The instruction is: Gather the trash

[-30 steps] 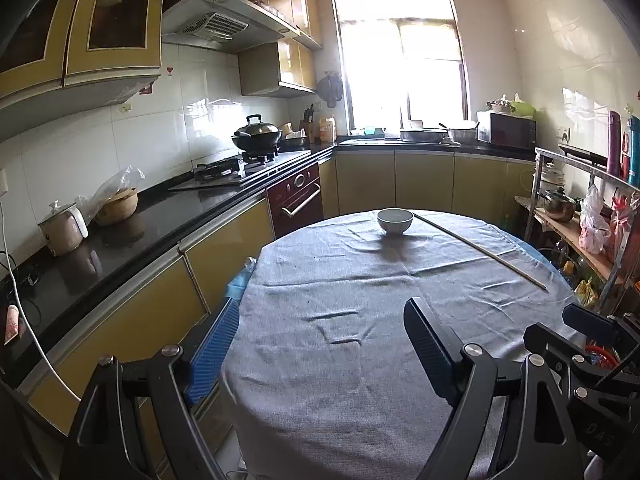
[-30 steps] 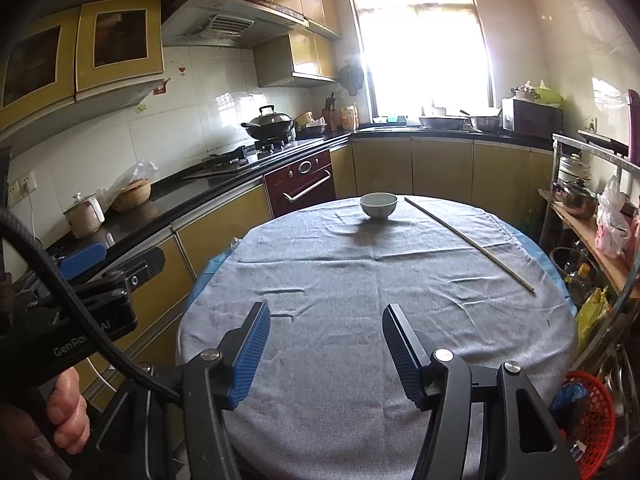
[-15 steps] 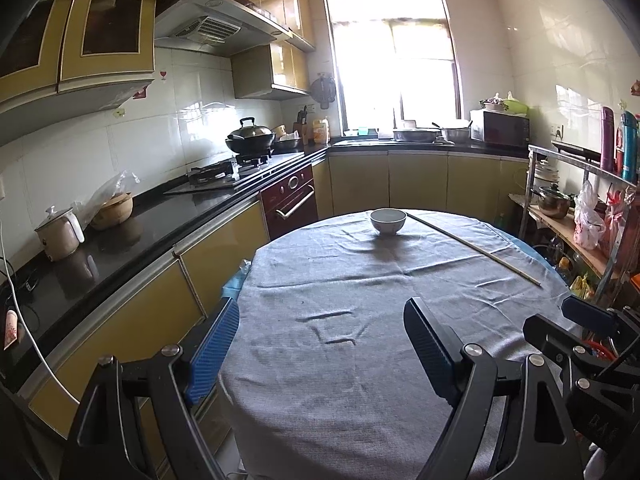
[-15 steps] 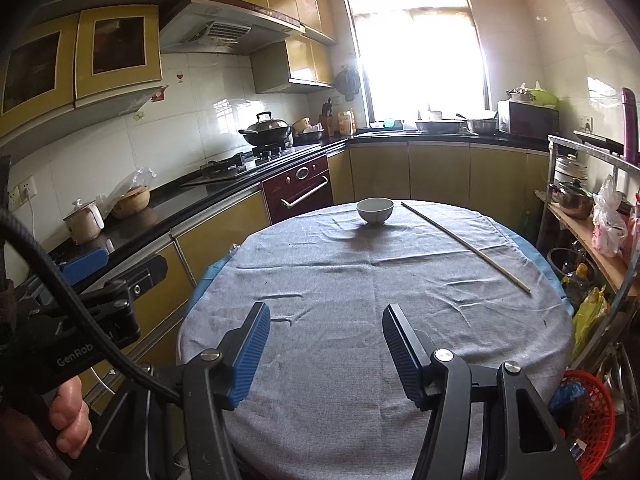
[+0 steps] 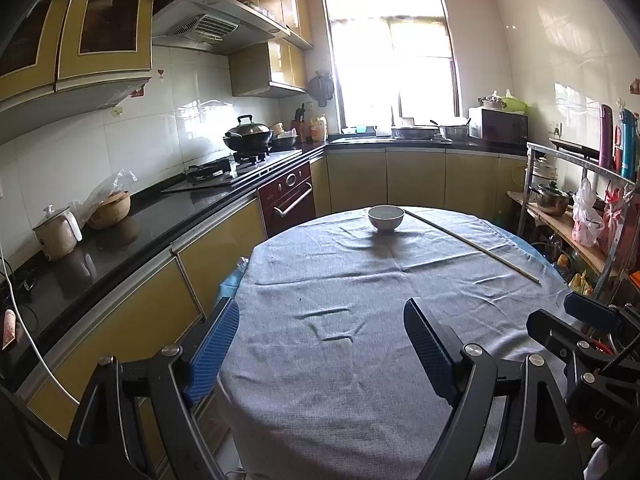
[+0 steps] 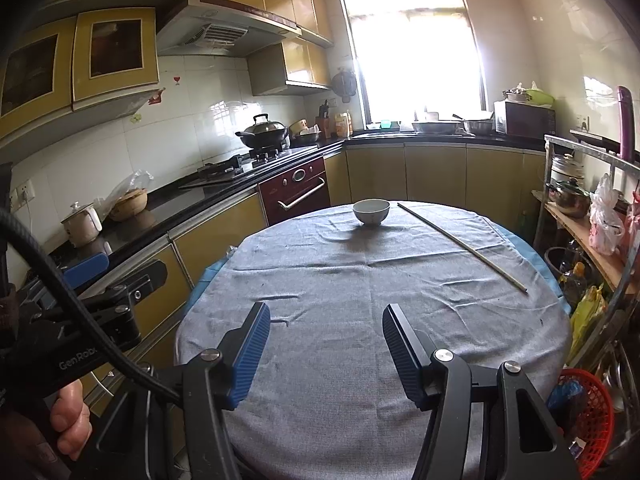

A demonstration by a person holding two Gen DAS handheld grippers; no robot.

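Note:
A round table under a grey cloth [image 5: 360, 320] [image 6: 360, 300] fills the middle. A white bowl [image 5: 385, 218] [image 6: 371, 211] stands at its far side. A long thin stick [image 5: 472, 242] [image 6: 460, 244] lies on the far right of the cloth. A red basket [image 6: 588, 412] with dark bags in it stands on the floor at the table's right. My left gripper [image 5: 320, 344] is open and empty over the near left edge. My right gripper [image 6: 324, 340] is open and empty over the near edge. No loose trash shows on the cloth.
A black counter [image 5: 120, 240] with yellow cabinets runs along the left, with a stove, a wok [image 5: 248, 136] and a small cooker [image 5: 56, 232]. A metal rack [image 5: 580, 216] with pots and bags stands at the right. The left gripper's body [image 6: 80, 320] shows at the right wrist view's left.
Both grippers have drawn slightly nearer the table and tilted a little; the bowl sits lower in view. Both jaws stay open and empty.

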